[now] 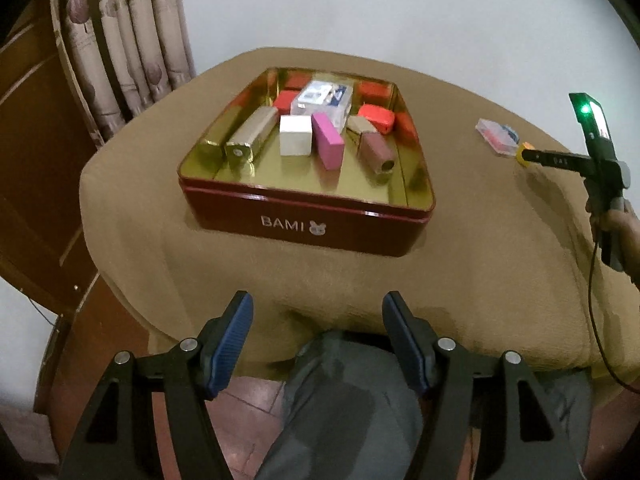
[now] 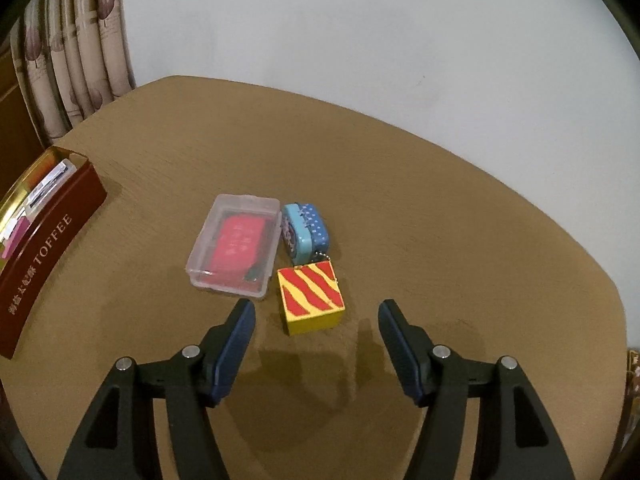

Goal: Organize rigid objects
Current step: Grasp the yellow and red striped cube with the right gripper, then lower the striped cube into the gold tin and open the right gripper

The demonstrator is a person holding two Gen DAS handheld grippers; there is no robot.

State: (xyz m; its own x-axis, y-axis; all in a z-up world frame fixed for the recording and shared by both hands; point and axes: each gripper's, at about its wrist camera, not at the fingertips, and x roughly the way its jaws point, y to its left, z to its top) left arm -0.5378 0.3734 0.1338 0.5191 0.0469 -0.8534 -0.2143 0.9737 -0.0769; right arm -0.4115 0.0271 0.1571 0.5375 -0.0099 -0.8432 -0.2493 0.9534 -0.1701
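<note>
While angled down, both claws (image 1: 317, 306) (image 2: 317, 314) agape.

Left tool (image 1: 318, 306): black linkage arms w/ triangular cut-outs, silver round pivot pins, two per side at 7 and 5 o'clock of frame. Fingers (image 1: 232, 344) carry dark blue ribbed pads. Right tool (image 2: 316, 312) in its own cam: same build, black frame, silver pins, blue ribbed pads. From left cam, right tool (image 1: 524, 156) at 3 o'clock: black body, green LED lit on top, white lettering on the arm, yellow-orange tip, grey handle, thin black cable trailing toward 5 o'clock. Person's leg (image 1: 344, 408) at 6 o'clock wears grey trousers.
</note>
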